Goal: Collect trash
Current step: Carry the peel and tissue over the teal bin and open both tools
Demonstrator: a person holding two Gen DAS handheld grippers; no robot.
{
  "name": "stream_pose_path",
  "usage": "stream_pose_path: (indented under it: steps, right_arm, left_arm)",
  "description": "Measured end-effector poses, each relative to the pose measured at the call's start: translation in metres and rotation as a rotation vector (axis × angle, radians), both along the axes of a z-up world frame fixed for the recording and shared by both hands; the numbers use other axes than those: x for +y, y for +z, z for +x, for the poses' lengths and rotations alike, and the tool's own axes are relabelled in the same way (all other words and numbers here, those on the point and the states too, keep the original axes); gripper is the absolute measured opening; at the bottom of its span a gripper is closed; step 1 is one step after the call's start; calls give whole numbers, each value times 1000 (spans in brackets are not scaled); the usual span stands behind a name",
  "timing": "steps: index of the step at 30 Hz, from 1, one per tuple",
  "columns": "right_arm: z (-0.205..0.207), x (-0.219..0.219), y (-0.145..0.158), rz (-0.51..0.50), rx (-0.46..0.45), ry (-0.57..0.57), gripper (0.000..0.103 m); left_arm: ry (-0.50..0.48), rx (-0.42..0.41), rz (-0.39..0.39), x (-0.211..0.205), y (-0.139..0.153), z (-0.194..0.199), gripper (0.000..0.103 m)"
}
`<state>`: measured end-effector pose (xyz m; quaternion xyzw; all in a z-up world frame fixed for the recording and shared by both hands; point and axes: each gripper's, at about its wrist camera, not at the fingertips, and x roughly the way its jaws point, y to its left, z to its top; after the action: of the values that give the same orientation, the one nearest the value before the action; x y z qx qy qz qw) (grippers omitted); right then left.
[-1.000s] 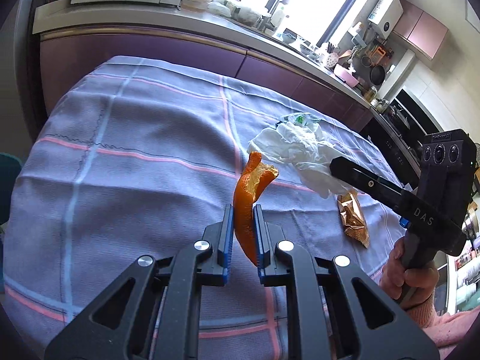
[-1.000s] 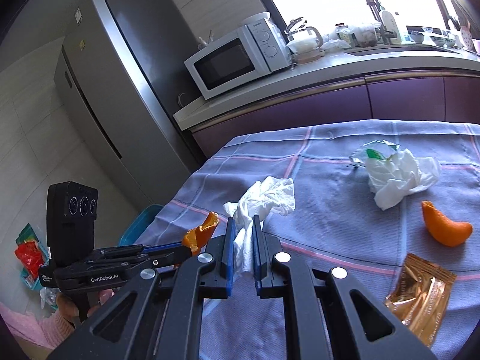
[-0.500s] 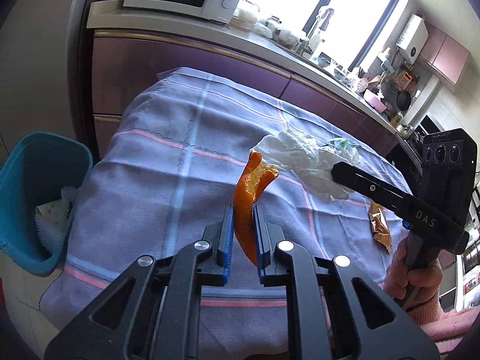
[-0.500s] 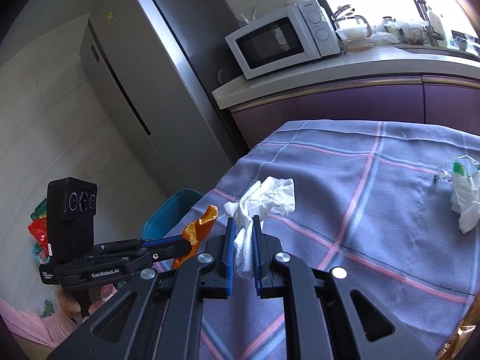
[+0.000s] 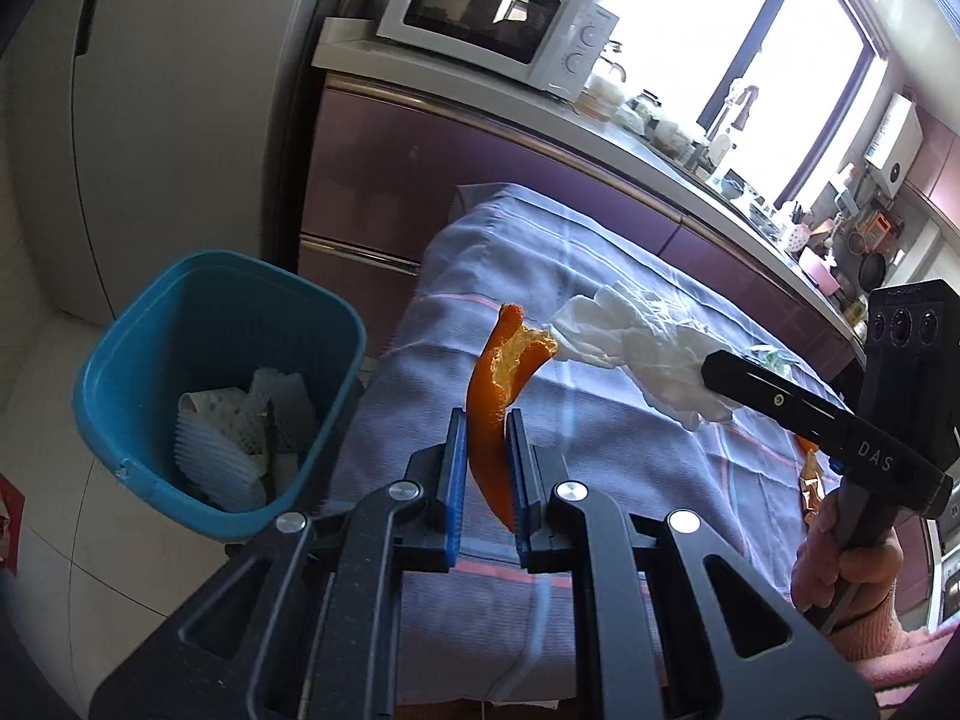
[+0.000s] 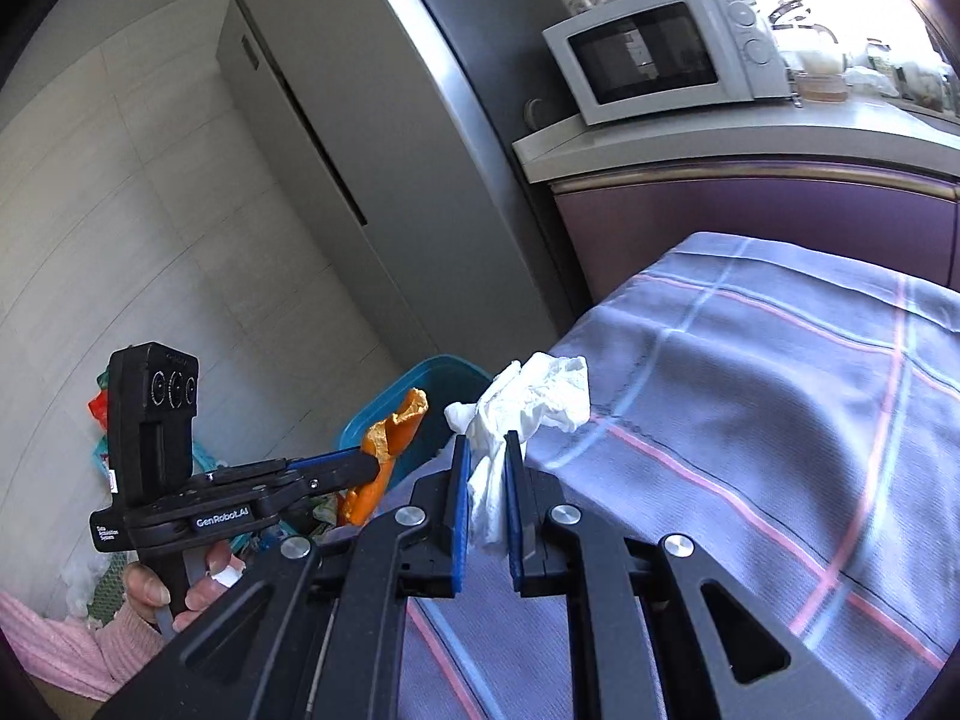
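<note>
My left gripper [image 5: 485, 423] is shut on a curled orange peel [image 5: 498, 396], which sticks up from between the blue pads. My right gripper [image 6: 485, 450] is shut on a crumpled white tissue [image 6: 528, 405]. Both hang over the left end of the table's purple checked cloth [image 5: 600, 432]. A blue bin [image 5: 216, 384] stands on the floor just left of the table, holding white foam netting and paper. In the right wrist view the left gripper [image 6: 375, 462] with the peel [image 6: 390, 444] is in front of the bin [image 6: 438, 384]. The right gripper [image 5: 720, 369] with the tissue [image 5: 636, 342] shows in the left wrist view.
A steel fridge [image 6: 360, 150] stands behind the bin, and a white microwave [image 5: 498, 21] sits on the purple-fronted counter [image 5: 510, 180]. A gold wrapper [image 5: 810, 489] lies on the cloth at the right. A hand in a pink sleeve [image 5: 840, 564] grips each handle.
Both grippers have swung left from the middle of the table to its left end, each keeping its load. The blue bin has come into view beside the table.
</note>
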<state>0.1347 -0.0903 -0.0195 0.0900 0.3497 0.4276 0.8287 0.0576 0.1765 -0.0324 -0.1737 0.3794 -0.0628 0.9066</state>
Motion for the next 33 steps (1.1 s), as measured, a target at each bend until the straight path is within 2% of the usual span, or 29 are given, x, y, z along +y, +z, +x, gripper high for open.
stream_pose_path:
  steps: [14,21,33]
  right_arm:
    - [3,77,-2,-71,-30,130,9]
    - [4,107,-5,-95,-30,180,9]
    - [28,159,-25,-133,25,231,10]
  left_arm:
    - [188,43,24,74,-18,-5,13]
    - [233,75,38,92,-30,-1,13]
    - [294,128,36,113,-58,19,14]
